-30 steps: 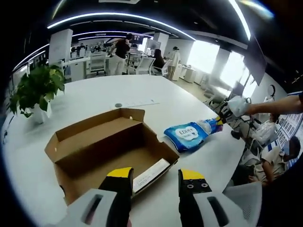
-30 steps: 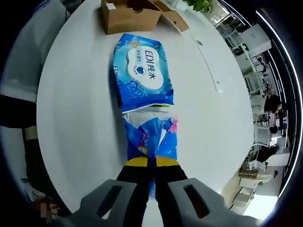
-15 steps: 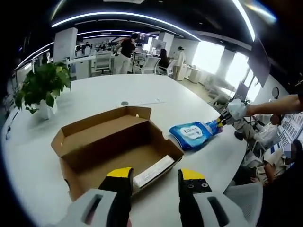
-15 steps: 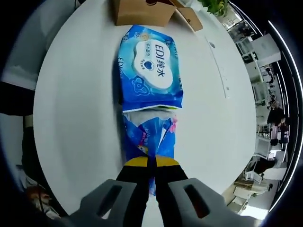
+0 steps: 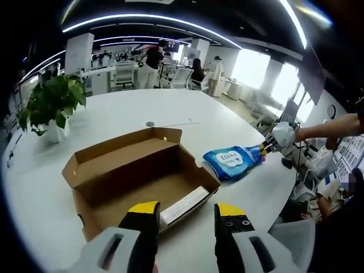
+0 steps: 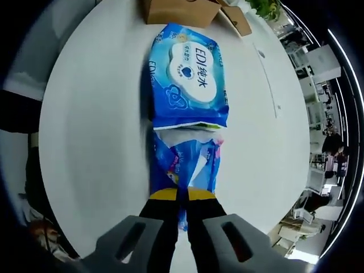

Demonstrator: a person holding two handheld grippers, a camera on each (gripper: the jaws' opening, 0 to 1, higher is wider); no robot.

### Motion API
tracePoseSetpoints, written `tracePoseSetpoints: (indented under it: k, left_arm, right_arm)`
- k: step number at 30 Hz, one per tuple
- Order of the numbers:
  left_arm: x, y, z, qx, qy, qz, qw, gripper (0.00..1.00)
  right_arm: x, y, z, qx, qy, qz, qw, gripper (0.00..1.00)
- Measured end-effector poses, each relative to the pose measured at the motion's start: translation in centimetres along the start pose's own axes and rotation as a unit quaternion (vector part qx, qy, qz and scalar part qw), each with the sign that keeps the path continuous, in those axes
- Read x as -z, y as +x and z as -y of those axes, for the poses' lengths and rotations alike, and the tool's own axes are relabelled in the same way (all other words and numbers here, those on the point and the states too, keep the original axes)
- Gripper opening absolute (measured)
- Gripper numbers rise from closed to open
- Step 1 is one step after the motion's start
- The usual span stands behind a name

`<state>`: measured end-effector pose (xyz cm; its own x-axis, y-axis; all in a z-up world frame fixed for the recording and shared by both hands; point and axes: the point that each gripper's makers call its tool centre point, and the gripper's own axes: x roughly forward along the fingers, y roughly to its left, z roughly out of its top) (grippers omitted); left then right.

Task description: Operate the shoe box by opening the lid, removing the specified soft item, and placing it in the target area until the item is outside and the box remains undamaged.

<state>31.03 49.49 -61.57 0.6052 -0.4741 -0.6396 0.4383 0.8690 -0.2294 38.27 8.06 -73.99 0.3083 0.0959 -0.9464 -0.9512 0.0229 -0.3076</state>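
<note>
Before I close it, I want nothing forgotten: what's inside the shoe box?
A pale flat strip lies inside the shoe box by its near wall; that wall hides the near corner.

matt brown cardboard shoe box; glossy plastic wipes pack; smooth white table, seemingly laminate.

Your shoe box sits open on the white table, a plain brown cardboard tray with its lid flap folded back and a white label on the near wall. The blue wet-wipe pack lies flat just beside it, outside, its crumpled end flap pinched at your side.
</note>
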Motion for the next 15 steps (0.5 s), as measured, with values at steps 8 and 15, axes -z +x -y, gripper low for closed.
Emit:
tracePoseSetpoints:
  k: [8, 15]
  left_arm:
    - [-0.08, -0.03, 0.27, 0.005, -0.002, 0.004, 1.0, 0.39]
    - [0.18, -0.11, 0.37, 0.011, -0.004, 0.006, 0.9999, 0.39]
  right_arm:
    - [0.32, -0.43, 0.12, 0.003, 0.016, -0.002, 0.9999, 0.04]
    - [0.96, -0.99, 0.05, 0.006, 0.022, -0.011, 0.9997, 0.06]
